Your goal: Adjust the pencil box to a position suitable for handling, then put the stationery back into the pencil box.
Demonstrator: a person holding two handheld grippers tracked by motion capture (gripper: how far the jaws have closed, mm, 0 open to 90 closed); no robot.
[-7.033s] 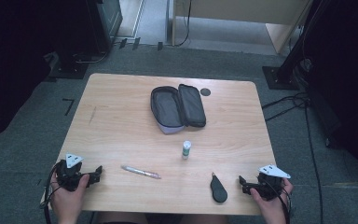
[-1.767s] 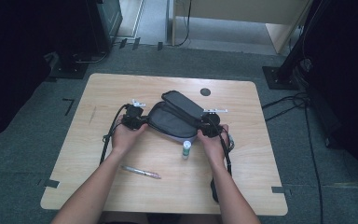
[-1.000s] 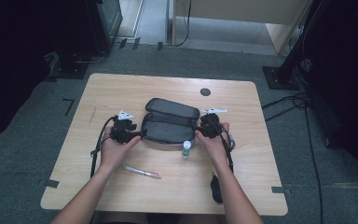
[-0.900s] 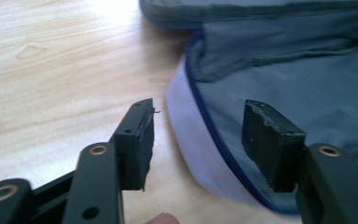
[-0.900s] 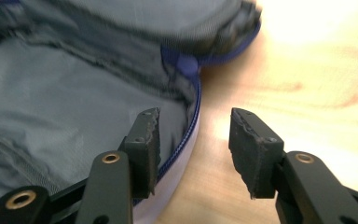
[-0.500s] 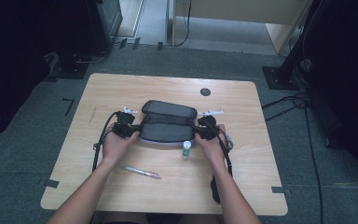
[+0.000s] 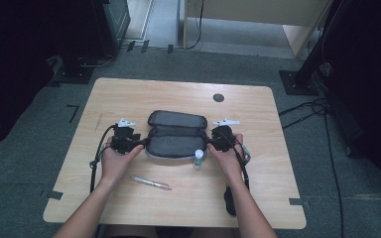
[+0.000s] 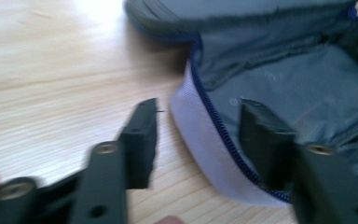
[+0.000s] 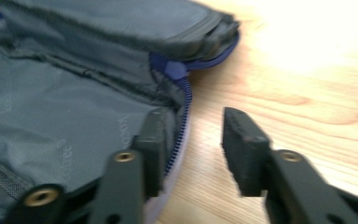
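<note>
Left gripper (image 8: 198, 133): jaws parted, straddling the wall of the pencil case (image 7: 176, 140), not clamped; lately reopened.
Right gripper (image 9: 191, 142): likewise astride the opposite end wall.
Case: open between both grippers, long axis gripper to gripper.
Risk: wall slipped from loose jaws; bottle (image 7: 198, 157) beside the right gripper toppled.

The light wooden table (image 7: 129, 99) carries an open grey fabric zip case (image 7: 176, 139), a small white bottle (image 7: 198, 157), a slim pen (image 7: 151, 183) and a black oval object (image 7: 228, 201).
</note>
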